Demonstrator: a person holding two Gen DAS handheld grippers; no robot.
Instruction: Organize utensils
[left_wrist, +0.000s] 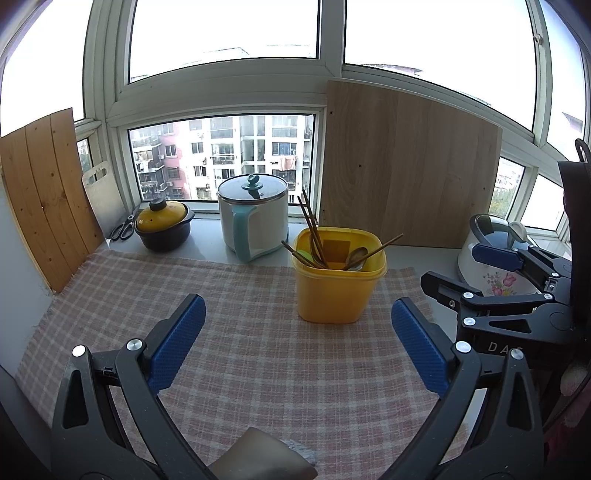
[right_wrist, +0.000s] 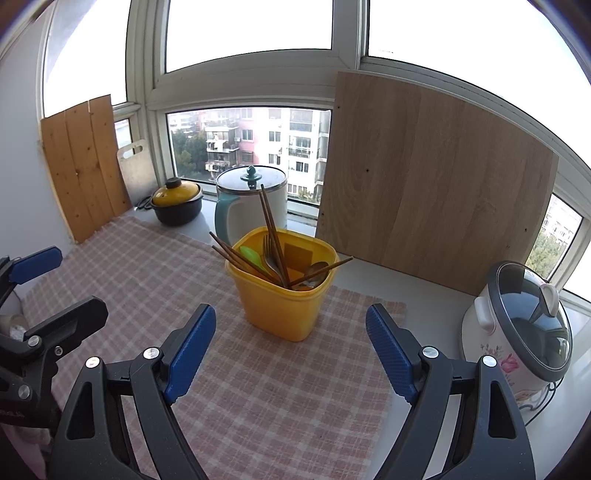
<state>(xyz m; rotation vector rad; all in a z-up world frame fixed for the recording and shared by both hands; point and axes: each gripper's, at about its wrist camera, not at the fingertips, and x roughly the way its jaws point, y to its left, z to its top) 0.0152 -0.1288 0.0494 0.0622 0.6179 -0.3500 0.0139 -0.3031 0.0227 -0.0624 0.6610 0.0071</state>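
Observation:
A yellow plastic container (left_wrist: 338, 280) stands upright on the checked cloth (left_wrist: 240, 350); it also shows in the right wrist view (right_wrist: 282, 299). It holds several brown chopsticks (right_wrist: 271, 229), a metal fork (right_wrist: 269, 254), a metal spoon (right_wrist: 314, 271) and a green utensil (right_wrist: 251, 256). My left gripper (left_wrist: 297, 319) is open and empty, just short of the container. My right gripper (right_wrist: 291, 326) is open and empty, close in front of the container. The right gripper also shows at the right of the left wrist view (left_wrist: 472, 273).
On the sill stand a white kettle-pot with teal handle (left_wrist: 253, 216), a black pot with yellow lid (left_wrist: 164, 225), scissors (left_wrist: 123, 229), a small cutting board (left_wrist: 101, 195) and wooden boards (left_wrist: 406, 166). A floral rice cooker (right_wrist: 521, 328) stands at the right.

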